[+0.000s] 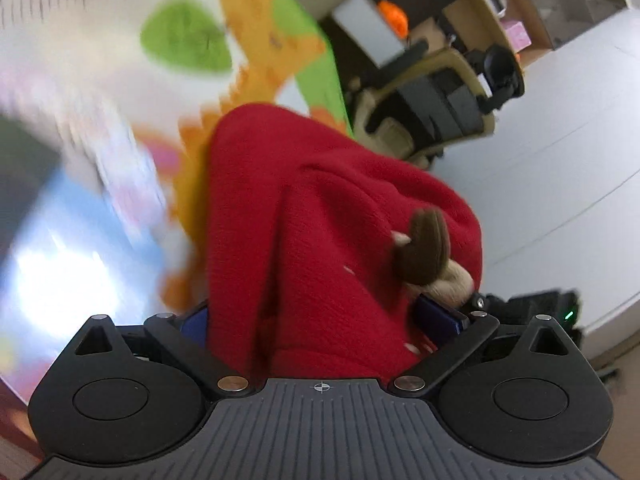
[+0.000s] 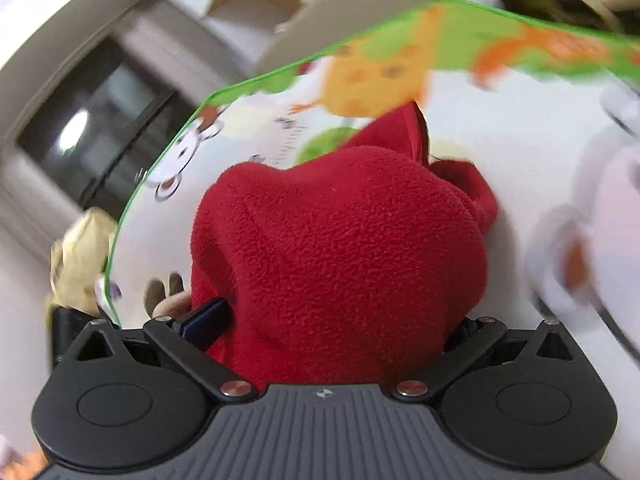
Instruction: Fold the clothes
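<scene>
Fingers of both grippers clamp red fleece garment.

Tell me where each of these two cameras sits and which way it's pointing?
Left wrist: sits on the left gripper, looking forward along its fingers into the red fleece garment it holds; only gripper parts show.
Right wrist: sits on the right gripper, looking into the same garment; again only gripper parts.
Shared: red fleece and the cartoon play mat.

Fuzzy red fleece garment bunched between matt black plastic tongs; glossy, smooth printed mat beyond them.
</scene>
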Motion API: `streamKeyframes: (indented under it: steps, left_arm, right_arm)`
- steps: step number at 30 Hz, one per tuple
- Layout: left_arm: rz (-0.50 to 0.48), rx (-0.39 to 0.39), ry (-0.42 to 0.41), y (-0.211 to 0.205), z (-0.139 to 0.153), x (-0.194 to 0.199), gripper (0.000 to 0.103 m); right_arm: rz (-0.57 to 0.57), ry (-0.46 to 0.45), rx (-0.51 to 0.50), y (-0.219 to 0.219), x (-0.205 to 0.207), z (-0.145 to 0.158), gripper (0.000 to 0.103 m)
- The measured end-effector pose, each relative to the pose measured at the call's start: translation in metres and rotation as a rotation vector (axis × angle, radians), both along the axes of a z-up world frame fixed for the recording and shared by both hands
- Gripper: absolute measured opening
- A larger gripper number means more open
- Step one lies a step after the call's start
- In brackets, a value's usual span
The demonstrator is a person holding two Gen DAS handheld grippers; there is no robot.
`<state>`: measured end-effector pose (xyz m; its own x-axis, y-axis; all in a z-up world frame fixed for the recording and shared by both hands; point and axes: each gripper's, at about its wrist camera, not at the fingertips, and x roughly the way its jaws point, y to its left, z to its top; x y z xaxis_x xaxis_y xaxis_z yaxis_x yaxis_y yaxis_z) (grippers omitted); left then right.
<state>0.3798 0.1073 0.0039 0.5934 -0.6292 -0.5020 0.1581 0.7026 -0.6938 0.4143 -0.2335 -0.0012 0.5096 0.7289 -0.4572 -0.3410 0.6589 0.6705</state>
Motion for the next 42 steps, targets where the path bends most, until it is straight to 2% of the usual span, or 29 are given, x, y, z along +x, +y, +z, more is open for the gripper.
streamKeyframes:
  steps: [2, 4, 9, 12, 15, 16, 18, 21, 22, 25, 28, 31, 32, 33, 34, 35, 37, 39, 42]
  left_arm:
    - [0.054, 0.022, -0.011, 0.014, 0.0, 0.0, 0.102]
    - [0.079, 0.018, 0.013, 0.03, -0.005, -0.002, 0.102]
    - [0.063, 0.085, -0.039, 0.043, 0.011, -0.021, 0.102]
    - [0.079, 0.138, -0.133, 0.044, 0.033, -0.03, 0.102]
    - [0.115, 0.118, -0.151, 0.038, 0.038, -0.029, 0.102]
    - [0.1, 0.101, -0.152, 0.031, 0.038, -0.028, 0.102]
    - [0.063, 0.09, -0.157, 0.016, 0.038, -0.028, 0.101]
    - [0.065, 0.17, -0.147, -0.002, 0.037, -0.033, 0.099]
    - [0.078, 0.186, -0.128, -0.004, 0.034, -0.033, 0.097]
    - [0.131, 0.219, -0.128, -0.003, 0.031, -0.03, 0.073]
    - [0.138, 0.217, -0.132, 0.0, 0.032, -0.024, 0.06]
    - [0.115, 0.211, -0.12, 0.001, 0.034, -0.016, 0.054]
    - [0.114, 0.209, -0.122, 0.002, 0.035, -0.016, 0.052]
    - [0.115, 0.205, -0.128, 0.003, 0.035, -0.018, 0.049]
    - [0.116, 0.2, -0.135, 0.005, 0.035, -0.02, 0.04]
    - [0.115, 0.192, -0.15, 0.006, 0.036, -0.025, 0.033]
    - [0.108, 0.169, -0.194, 0.009, 0.043, -0.038, 0.032]
    - [0.107, 0.152, -0.236, 0.012, 0.048, -0.054, 0.031]
    - [0.133, 0.16, -0.278, 0.019, 0.049, -0.081, 0.031]
  right_arm:
    - [0.05, -0.004, 0.009, 0.02, 0.02, -0.002, 0.103]
    - [0.045, 0.005, -0.003, 0.019, 0.022, -0.006, 0.103]
    - [0.028, 0.017, -0.045, 0.016, 0.022, -0.013, 0.103]
    - [-0.005, -0.106, -0.194, 0.002, -0.012, 0.008, 0.103]
    - [-0.006, -0.292, -0.378, 0.01, -0.051, 0.034, 0.103]
    - [-0.005, -0.341, -0.426, 0.016, -0.061, 0.04, 0.103]
    - [-0.003, -0.414, -0.463, 0.023, -0.082, 0.049, 0.103]
    - [0.008, -0.512, -0.493, 0.036, -0.109, 0.059, 0.103]
    - [0.017, -0.549, -0.514, 0.042, -0.12, 0.061, 0.103]
    - [0.056, -0.686, -0.632, 0.079, -0.149, 0.06, 0.102]
    - [0.119, -0.852, -0.825, 0.126, -0.166, 0.049, 0.082]
    - [0.204, -0.836, -0.902, 0.155, -0.157, 0.038, 0.075]
    - [0.216, -0.821, -0.926, 0.16, -0.151, 0.032, 0.059]
    - [0.213, -0.817, -0.948, 0.161, -0.145, 0.028, 0.049]
    - [0.211, -0.813, -0.97, 0.161, -0.14, 0.023, 0.029]
    - [0.204, -0.809, -0.98, 0.16, -0.135, 0.02, 0.024]
    - [0.177, -0.821, -0.924, 0.148, -0.136, 0.03, 0.019]
    - [0.188, -0.884, -0.903, 0.145, -0.148, 0.043, 0.018]
    - [0.333, -0.967, -0.936, 0.154, -0.168, 0.044, 0.018]
